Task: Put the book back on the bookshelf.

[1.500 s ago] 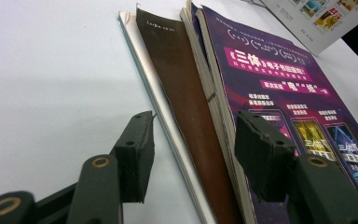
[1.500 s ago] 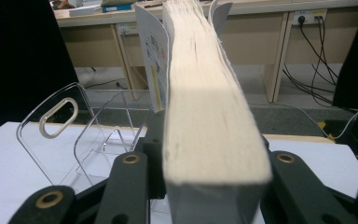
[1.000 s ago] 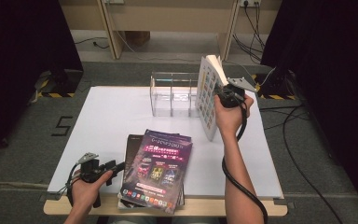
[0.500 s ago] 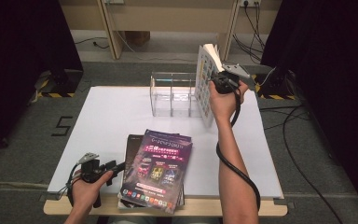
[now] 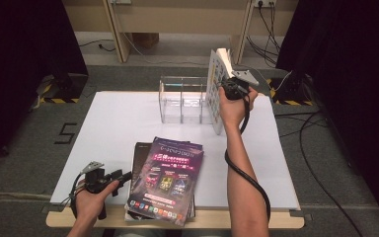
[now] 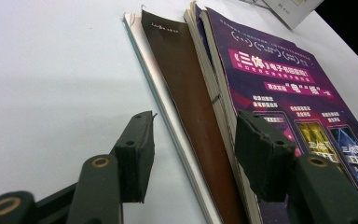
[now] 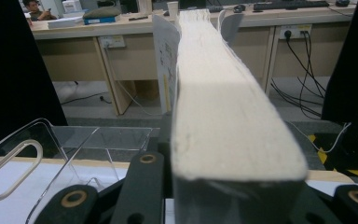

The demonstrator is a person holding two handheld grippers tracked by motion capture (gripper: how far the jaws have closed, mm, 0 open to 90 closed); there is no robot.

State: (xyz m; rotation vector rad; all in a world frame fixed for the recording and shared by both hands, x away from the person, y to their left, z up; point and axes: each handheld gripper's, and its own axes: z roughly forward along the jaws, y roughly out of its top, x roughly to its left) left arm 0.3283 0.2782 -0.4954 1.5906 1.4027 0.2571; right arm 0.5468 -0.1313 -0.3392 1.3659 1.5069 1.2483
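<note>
The right gripper (image 5: pixel 230 89) squeezes a thick book (image 5: pixel 216 94) and holds it upright, just beside the right end of the clear rack (image 5: pixel 182 98) at the far side of the table (image 5: pixel 118 123). The book's bottom corner could bump the rack's wall and push the rack away, or the heavy book could slip. The left gripper (image 6: pixel 193 149) rests with its jaws apart around the edge of the book stack (image 6: pixel 261 93), not pinching it.

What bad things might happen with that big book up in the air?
The thick book is pinched at one edge by the right gripper, so it might slip or flop open. It also hangs right beside the clear rack, so it might bump a wall instead of sliding into a slot.
</note>
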